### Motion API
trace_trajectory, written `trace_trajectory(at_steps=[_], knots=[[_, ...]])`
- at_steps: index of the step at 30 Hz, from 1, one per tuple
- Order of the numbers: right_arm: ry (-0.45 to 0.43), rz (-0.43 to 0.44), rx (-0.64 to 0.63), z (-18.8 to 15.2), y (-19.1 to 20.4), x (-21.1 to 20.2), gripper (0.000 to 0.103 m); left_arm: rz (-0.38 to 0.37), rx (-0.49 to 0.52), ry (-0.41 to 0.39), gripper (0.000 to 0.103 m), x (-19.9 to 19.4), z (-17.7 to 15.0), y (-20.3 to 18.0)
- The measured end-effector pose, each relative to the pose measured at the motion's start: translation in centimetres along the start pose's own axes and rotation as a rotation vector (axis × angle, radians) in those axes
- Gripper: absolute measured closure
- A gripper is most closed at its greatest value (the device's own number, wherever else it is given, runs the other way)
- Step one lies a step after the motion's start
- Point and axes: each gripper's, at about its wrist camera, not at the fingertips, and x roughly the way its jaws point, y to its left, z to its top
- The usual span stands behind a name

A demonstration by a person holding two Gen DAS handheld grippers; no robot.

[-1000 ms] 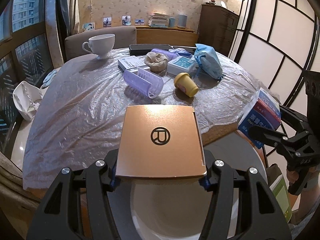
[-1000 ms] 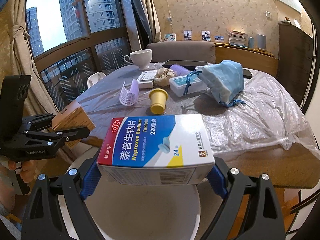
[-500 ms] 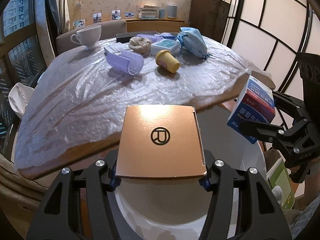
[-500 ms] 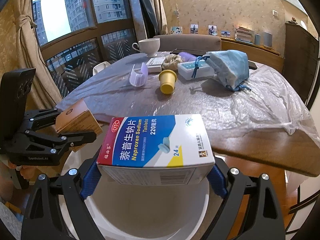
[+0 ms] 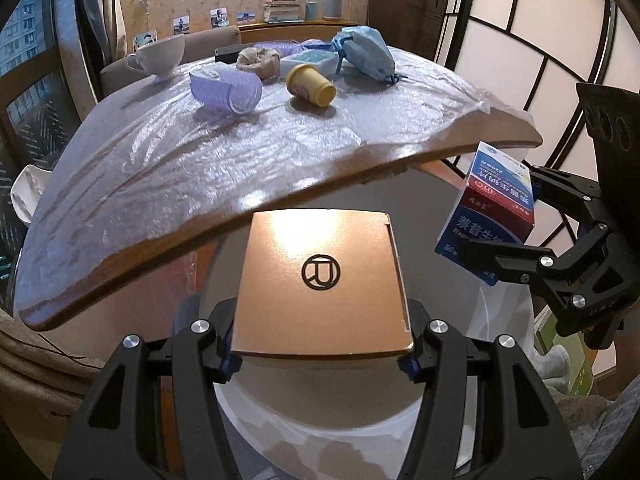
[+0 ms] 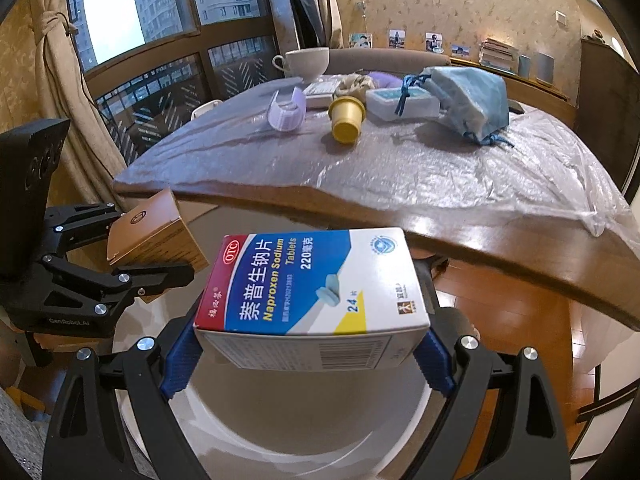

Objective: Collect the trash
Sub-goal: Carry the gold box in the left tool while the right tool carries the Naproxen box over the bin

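Note:
My left gripper (image 5: 320, 362) is shut on a copper-brown box (image 5: 320, 284) with a round logo, held over a white bin (image 5: 320, 432) below the table edge. My right gripper (image 6: 308, 360) is shut on a blue, red and white medicine box (image 6: 312, 284), also over the white bin (image 6: 304, 440). Each gripper shows in the other's view: the right gripper (image 5: 532, 236) with the medicine box (image 5: 496, 208) at the right, the left gripper (image 6: 132, 248) with the brown box (image 6: 156, 236) at the left.
The round table (image 5: 200, 176) under plastic film holds a yellow cup (image 5: 310, 84) on its side, a purple holder (image 5: 226, 90), a blue pouch (image 5: 366, 54), a white teacup (image 5: 160, 56), a crumpled cloth (image 5: 258, 60) and a white-teal box (image 5: 308, 62). Its wooden edge (image 6: 480, 248) overhangs the bin.
Both grippers have moved down and back from the table with their boxes. They now sit below the table edge over the white bin, which fills more of both views.

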Motion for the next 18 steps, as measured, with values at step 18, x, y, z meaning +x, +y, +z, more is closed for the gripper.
trace_trajectory(at_steps=[18], knots=[[0.072,-0.02,0.0,-1.8,0.4,2.1,0.015,0.017,0.0,0.063,0.044,2.3,-1.2,0.0]])
